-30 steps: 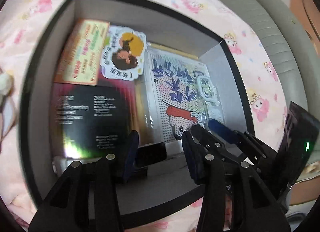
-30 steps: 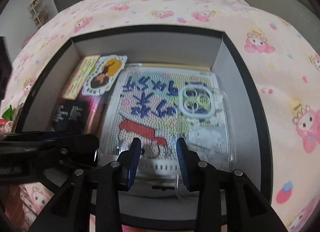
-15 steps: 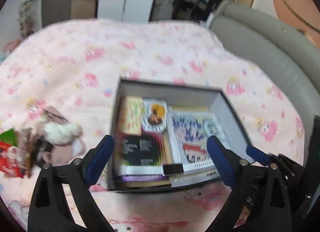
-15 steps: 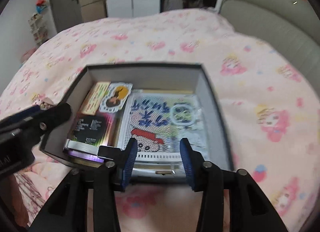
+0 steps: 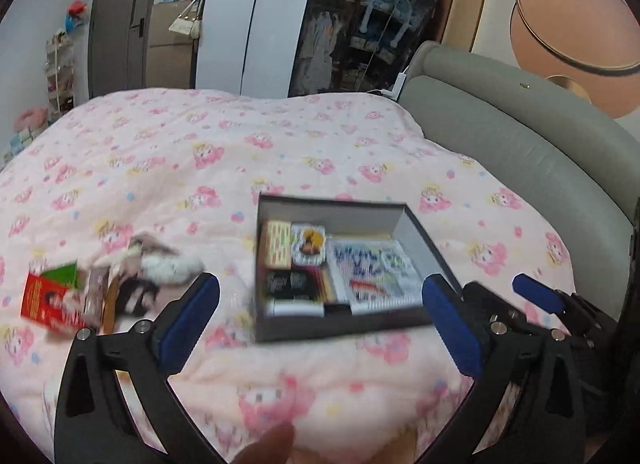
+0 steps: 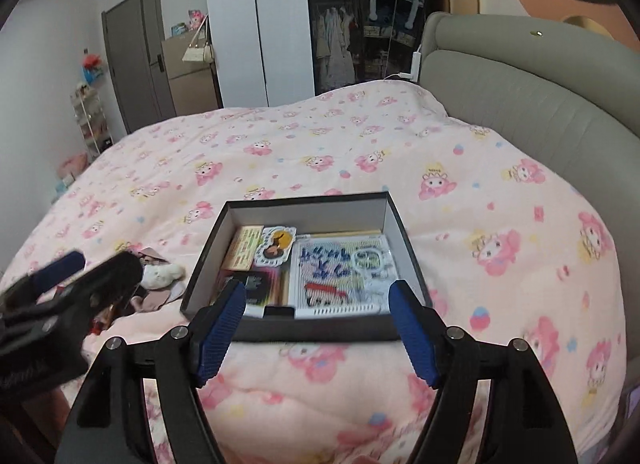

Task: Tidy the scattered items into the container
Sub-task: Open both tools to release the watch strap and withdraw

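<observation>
The black open box lies on the pink bedspread and holds a bead pegboard, a clear phone case, a dark booklet, a yellow card and a sticker. My left gripper hangs open above the box's near side with nothing between its pads. My right gripper hovers beside it, its jaws opening and holding nothing. Left of the box lie scattered items: a red packet, a white plush and some brown pieces. The plush shows behind the left gripper's fingers.
A grey padded headboard runs along the right. Beyond the bed stand a white wardrobe, open shelves of clothes and a door. A person's fingertip shows at the bottom edge. The bedspread stretches around the box.
Both grippers rose and drew back from inside the box, and their jaws spread wide. A small black thing that sat between the left jaws now lies at the box's front.
</observation>
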Tool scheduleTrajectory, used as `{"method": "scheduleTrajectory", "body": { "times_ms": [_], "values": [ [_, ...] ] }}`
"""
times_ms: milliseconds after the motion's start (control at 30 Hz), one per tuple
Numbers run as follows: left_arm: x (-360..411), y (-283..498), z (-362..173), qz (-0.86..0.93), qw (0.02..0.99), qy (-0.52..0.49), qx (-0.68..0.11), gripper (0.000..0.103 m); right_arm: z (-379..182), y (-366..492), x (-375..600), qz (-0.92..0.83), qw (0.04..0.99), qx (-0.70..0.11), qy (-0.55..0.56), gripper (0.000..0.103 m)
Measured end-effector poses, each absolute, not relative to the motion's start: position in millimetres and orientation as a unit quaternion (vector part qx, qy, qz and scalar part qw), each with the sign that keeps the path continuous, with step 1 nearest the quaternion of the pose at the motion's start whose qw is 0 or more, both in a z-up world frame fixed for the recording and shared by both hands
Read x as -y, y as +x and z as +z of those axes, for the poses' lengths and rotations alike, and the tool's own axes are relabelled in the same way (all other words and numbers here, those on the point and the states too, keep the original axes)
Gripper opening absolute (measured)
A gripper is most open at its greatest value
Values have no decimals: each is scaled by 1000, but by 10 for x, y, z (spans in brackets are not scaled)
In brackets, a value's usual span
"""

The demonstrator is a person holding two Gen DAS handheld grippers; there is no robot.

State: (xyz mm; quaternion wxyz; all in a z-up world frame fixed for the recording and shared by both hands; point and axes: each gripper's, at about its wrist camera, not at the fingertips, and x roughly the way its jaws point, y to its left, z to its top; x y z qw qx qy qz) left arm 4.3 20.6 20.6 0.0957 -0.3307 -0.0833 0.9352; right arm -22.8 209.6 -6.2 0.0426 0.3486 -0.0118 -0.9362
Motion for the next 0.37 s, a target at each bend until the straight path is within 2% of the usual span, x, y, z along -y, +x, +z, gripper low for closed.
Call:
{"method": "scheduleTrajectory", "body": {
  "times_ms": [200,367],
  "values": [
    [-89,381,80,936,84,-337,63,102,-264,66,-2096,-932,22,13,362,72],
    [-22,394,59,937,67,-335,76,102,-268,98,-2082,-933,19,16,359,72]
  ]
}}
